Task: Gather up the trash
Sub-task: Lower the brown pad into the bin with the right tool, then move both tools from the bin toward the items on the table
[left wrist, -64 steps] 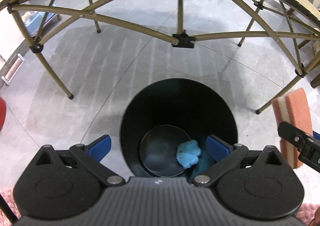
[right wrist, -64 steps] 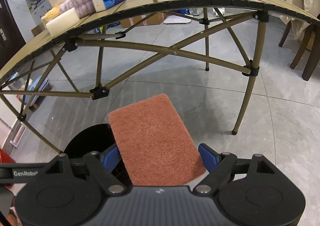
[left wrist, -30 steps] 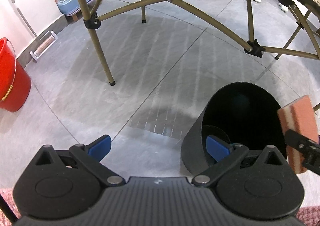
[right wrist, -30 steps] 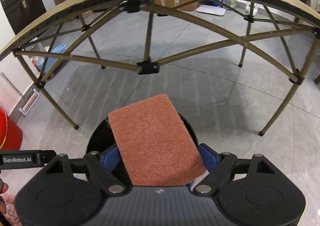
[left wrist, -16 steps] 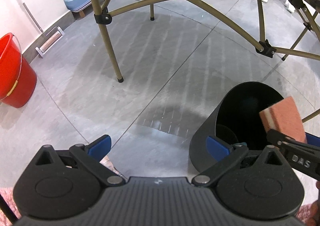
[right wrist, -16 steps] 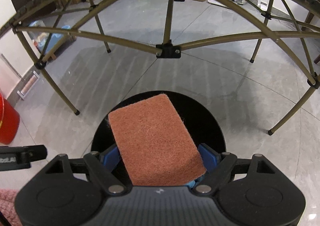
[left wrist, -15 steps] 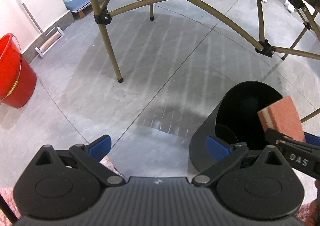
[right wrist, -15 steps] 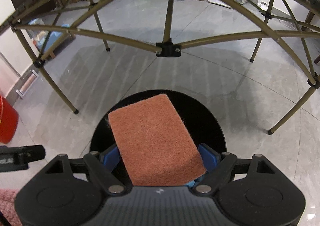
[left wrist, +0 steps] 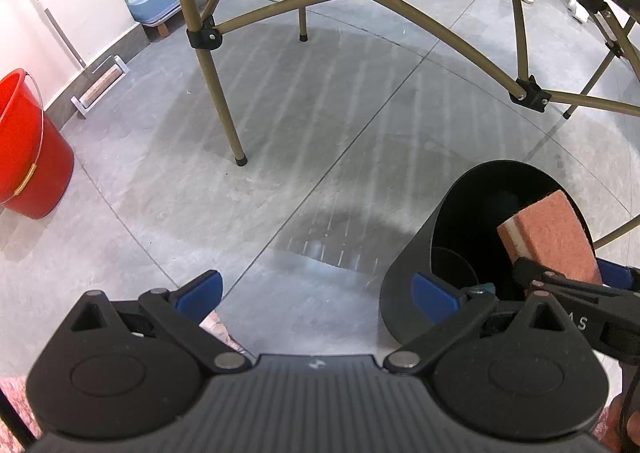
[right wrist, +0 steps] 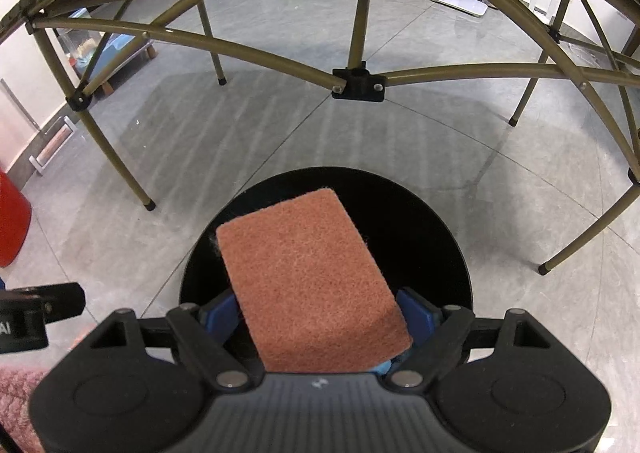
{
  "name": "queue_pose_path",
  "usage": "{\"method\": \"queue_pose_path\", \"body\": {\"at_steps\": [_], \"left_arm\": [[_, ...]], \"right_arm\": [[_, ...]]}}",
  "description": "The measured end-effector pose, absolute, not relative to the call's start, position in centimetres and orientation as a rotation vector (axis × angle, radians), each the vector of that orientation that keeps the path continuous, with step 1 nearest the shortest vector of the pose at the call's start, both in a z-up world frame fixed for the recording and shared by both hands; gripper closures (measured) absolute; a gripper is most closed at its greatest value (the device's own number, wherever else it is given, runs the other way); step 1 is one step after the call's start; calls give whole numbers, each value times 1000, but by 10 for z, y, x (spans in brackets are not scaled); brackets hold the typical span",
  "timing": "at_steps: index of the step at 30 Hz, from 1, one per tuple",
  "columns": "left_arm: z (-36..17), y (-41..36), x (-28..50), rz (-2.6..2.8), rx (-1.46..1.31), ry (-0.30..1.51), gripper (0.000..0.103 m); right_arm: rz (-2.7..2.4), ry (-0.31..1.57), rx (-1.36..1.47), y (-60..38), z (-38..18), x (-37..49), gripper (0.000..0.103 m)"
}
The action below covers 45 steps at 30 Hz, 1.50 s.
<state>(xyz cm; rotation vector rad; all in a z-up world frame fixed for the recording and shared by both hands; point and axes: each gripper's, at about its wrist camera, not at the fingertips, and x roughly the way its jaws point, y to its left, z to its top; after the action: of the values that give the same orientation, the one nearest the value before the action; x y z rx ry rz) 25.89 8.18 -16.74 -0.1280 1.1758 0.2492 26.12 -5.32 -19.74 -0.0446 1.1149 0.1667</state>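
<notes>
A black round trash bin [left wrist: 416, 265] stands on the grey floor; in the right wrist view its mouth [right wrist: 420, 221] lies right below my right gripper [right wrist: 320, 317]. That gripper is shut on an orange-brown scouring sponge [right wrist: 308, 277] and holds it over the bin's opening. The sponge [left wrist: 548, 237] also shows in the left wrist view above the bin, with a white layer on its side. A bit of blue trash [right wrist: 384, 367] peeks out inside the bin. My left gripper [left wrist: 316, 293] is open and empty, left of the bin.
A folding table's olive metal legs and braces [left wrist: 216, 93] arch over the floor behind the bin [right wrist: 358, 83]. A red bucket [left wrist: 28, 157] stands at the far left. A blue container [left wrist: 160, 1] sits by the wall. Pink fabric [right wrist: 16, 405] shows at the lower left.
My right gripper has lowered the sponge farther over the bin's mouth. My left gripper has swung left, away from the bin, and stays open.
</notes>
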Motion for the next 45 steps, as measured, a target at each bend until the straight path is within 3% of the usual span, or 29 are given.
{"method": "queue_pose_path", "body": {"at_steps": [3, 5, 8, 24, 45], "left_arm": [[-167, 82, 259, 247, -129, 1176, 0], [-167, 81, 259, 245, -128, 1175, 0], [-167, 80, 259, 242, -125, 1175, 0], [-152, 75, 258, 255, -119, 1099, 0], [-73, 40, 249, 204, -140, 719, 0]], "right_arm": [[142, 1119, -38, -57, -198, 264, 16], [125, 1118, -32, -60, -198, 265, 6], [118, 1118, -24, -63, -198, 265, 0], [99, 1064, -16, -72, -182, 264, 0], [85, 629, 26, -116, -84, 241, 0]]}}
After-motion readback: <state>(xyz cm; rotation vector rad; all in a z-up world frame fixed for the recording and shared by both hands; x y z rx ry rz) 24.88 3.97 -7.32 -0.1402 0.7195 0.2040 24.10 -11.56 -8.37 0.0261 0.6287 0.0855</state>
